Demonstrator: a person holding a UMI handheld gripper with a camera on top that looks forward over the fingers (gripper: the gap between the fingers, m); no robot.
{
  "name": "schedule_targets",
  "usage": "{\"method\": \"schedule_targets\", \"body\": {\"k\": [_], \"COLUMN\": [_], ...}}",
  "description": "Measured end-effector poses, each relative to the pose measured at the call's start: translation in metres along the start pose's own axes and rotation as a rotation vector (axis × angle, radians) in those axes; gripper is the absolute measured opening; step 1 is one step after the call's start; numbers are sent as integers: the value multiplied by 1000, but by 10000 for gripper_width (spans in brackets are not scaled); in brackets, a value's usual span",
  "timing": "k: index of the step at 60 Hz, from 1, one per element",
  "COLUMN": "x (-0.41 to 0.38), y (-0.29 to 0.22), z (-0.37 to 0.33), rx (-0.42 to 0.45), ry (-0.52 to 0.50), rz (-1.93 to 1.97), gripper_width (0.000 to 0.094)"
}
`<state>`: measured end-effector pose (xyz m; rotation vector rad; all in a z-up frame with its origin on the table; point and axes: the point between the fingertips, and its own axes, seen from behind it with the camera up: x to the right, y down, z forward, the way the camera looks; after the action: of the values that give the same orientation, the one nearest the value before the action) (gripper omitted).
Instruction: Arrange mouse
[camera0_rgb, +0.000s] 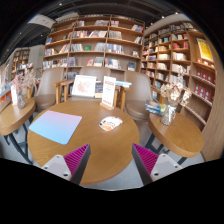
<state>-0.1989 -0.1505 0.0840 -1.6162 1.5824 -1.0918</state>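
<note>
On the round wooden tabletop (95, 140), a small white-and-red object lies at about 1 o'clock from the tongs (111, 158), well ahead of the tips; likely the mouse (111, 123), though too small to confirm. Pale blue mat (55, 126) sits at 10 o'clock, well apart from the mouse. Upright display cards (97, 88) stand at 12 o'clock near the far rim. Bookshelves (95, 45) line the walls beyond.

Tongs spread, nothing between them, pink pads (76, 157) facing inward, hovering above the near edge.

Step in hand, as judged: approach, mouse not yet grasped. Next move calls for travelling forward and slightly toward 1 o'clock, lowering to straddle the mouse, then closing. Mat looks the probable destination.
</note>
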Motion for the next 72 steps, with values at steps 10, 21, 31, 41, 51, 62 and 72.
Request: {"method": "schedule_targets", "body": {"k": [10, 21, 31, 41, 51, 62, 72], "x": [-23, -28, -28, -33, -34, -40, -39], "y": [0, -1, 2, 5, 3, -7, -21], "z": [34, 76, 118, 151, 183, 217, 242], "rx": [-50, -100, -146, -197, -222, -244, -247], "ry": [-40, -41, -37, -64, -63, -91, -90], "rz": [17, 13, 10, 26, 35, 87, 88], "gripper_width": [853, 854, 850, 852, 850, 851, 859]}}
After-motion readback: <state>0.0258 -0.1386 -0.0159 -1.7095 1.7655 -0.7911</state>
